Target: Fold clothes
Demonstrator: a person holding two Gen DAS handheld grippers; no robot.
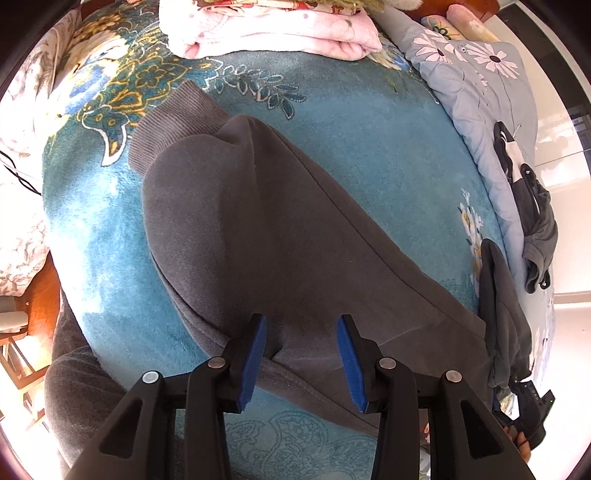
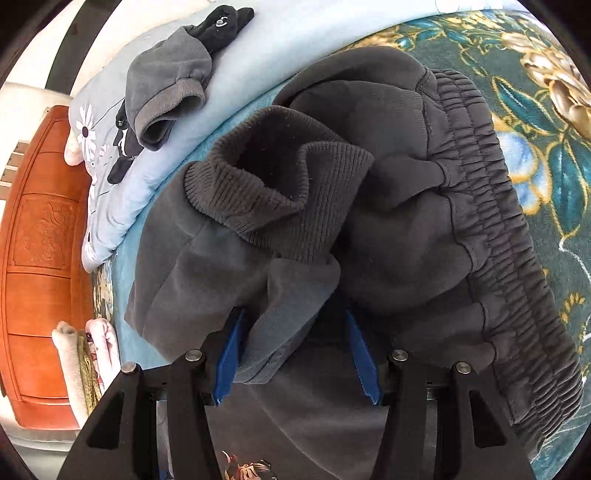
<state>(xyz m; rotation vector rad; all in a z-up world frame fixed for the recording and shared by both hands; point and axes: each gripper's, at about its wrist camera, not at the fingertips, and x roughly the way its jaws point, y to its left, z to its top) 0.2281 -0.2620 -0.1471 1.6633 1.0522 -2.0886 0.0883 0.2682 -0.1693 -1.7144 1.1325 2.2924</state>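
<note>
Dark grey sweatpants (image 1: 266,221) lie on a teal floral blanket (image 1: 369,140); one leg runs to a ribbed cuff (image 1: 173,125) at the upper left. My left gripper (image 1: 301,360) is open, its blue pads either side of a fold in the pants' near edge. In the right wrist view the pants (image 2: 388,229) are bunched, with a ribbed cuff (image 2: 280,192) folded over and the elastic waistband (image 2: 498,221) at the right. My right gripper (image 2: 295,354) stands open with a flap of the grey fabric between its pads.
A folded pink garment (image 1: 273,33) lies at the blanket's far edge. A pale blue daisy quilt (image 1: 480,85) at the right carries a grey garment (image 2: 166,85) and black items (image 2: 225,20). A wooden headboard (image 2: 40,251) stands left in the right wrist view.
</note>
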